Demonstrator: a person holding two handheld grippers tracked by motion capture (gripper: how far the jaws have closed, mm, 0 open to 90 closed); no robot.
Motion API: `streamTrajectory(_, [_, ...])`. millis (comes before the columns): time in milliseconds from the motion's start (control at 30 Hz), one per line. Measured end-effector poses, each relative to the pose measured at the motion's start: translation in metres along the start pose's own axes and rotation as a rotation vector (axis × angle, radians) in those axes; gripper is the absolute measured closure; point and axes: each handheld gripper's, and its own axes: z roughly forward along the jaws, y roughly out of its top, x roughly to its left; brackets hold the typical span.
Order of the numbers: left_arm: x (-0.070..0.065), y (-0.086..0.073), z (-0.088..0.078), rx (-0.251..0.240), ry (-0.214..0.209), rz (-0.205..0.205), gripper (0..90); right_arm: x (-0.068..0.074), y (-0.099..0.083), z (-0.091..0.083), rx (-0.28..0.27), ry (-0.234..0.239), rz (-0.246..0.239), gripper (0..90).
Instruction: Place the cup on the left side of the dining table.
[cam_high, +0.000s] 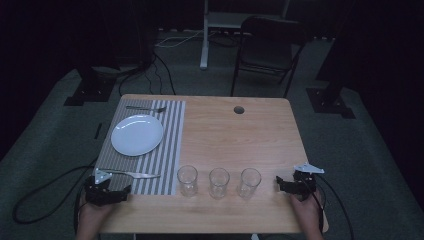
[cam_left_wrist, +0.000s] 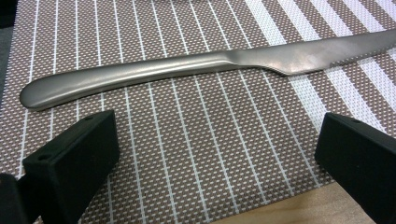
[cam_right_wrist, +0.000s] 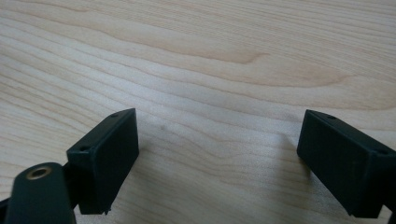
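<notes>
Table (cam_high: 250, 135) first: its striped placemat (cam_high: 170, 145) carries the plate (cam_high: 137, 134), fork (cam_high: 146, 108) and knife (cam_left_wrist: 187, 65), three glasses (cam_high: 219, 183) wait unplaced, and you hold both your left gripper (cam_left_wrist: 210, 154) and right gripper (cam_right_wrist: 219, 158) wide apart, gripping nothing.

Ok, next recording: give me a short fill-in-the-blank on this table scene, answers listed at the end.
1. The number of empty glasses in a row near the front edge is ____.
2. The white plate rests on the striped ____.
3. The knife lies just ahead of the ____ gripper.
4. The right gripper has its fingers open over bare ____.

Missing words: three; placemat; left; wood
</notes>
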Motion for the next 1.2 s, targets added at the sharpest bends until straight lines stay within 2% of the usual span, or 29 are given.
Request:
streamTrajectory(600, [0.0018, -0.0017, -0.0016, -0.004, -0.018, 0.023, 1.1, 0.0000, -0.0001, 0.0000, 0.000, 0.000, 0.000, 12.4])
streamTrajectory(733, [0.0025, -0.0031, -0.0043, -0.016, -0.046, 0.033, 1.2, 0.0000, -0.0001, 0.0000, 0.000, 0.000, 0.000, 12.4])
streamTrajectory(1000, [-0.0007, -0.0030, -0.0051, -0.001, -0.053, 0.058, 1.2, 0.0000, -0.0001, 0.0000, 0.000, 0.000, 0.000, 12.4])
streamTrajectory(1033, [-0.0025, -0.0034, -0.0054, -0.001, -0.055, 0.072, 1.2, 0.0000, -0.0001, 0.0000, 0.000, 0.000, 0.000, 12.4])
streamTrajectory(1200, [-0.0014, -0.0047, -0.0068, -0.009, -0.082, 0.071, 1.2, -0.0001, -0.0001, 0.0000, -0.001, -0.001, 0.000, 12.4])
